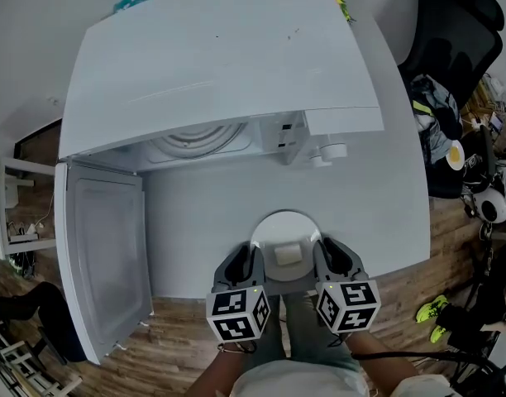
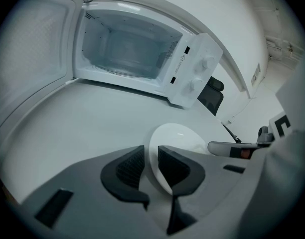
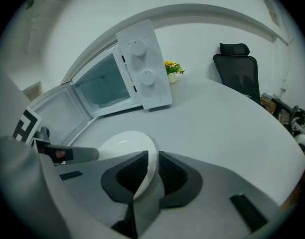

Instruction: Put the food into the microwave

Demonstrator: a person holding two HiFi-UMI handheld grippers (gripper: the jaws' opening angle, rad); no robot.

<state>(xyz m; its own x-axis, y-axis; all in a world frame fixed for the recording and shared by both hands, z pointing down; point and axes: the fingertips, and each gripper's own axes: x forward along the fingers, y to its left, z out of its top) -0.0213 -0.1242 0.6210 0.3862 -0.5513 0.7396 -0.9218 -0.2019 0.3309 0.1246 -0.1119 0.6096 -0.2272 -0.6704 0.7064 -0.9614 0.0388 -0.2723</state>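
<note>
A white plate (image 1: pixel 284 228) with a pale square piece of food (image 1: pixel 288 254) sits near the front edge of the white table. My left gripper (image 1: pixel 255 253) is shut on the plate's left rim (image 2: pixel 155 158), and my right gripper (image 1: pixel 319 251) is shut on its right rim (image 3: pixel 148 164). The white microwave (image 1: pixel 220 64) stands behind, its door (image 1: pixel 104 255) swung wide open to the left. Its cavity (image 2: pixel 127 49) shows a glass turntable (image 1: pixel 199 139) with nothing on it. The control panel with two knobs (image 3: pixel 142 63) is to the right of the opening.
A black office chair (image 1: pixel 451 56) stands right of the table (image 1: pixel 385 213), with bags and clutter on the floor beside it. A small yellow flower pot (image 3: pixel 171 67) sits behind the microwave. The person's legs are below the table edge.
</note>
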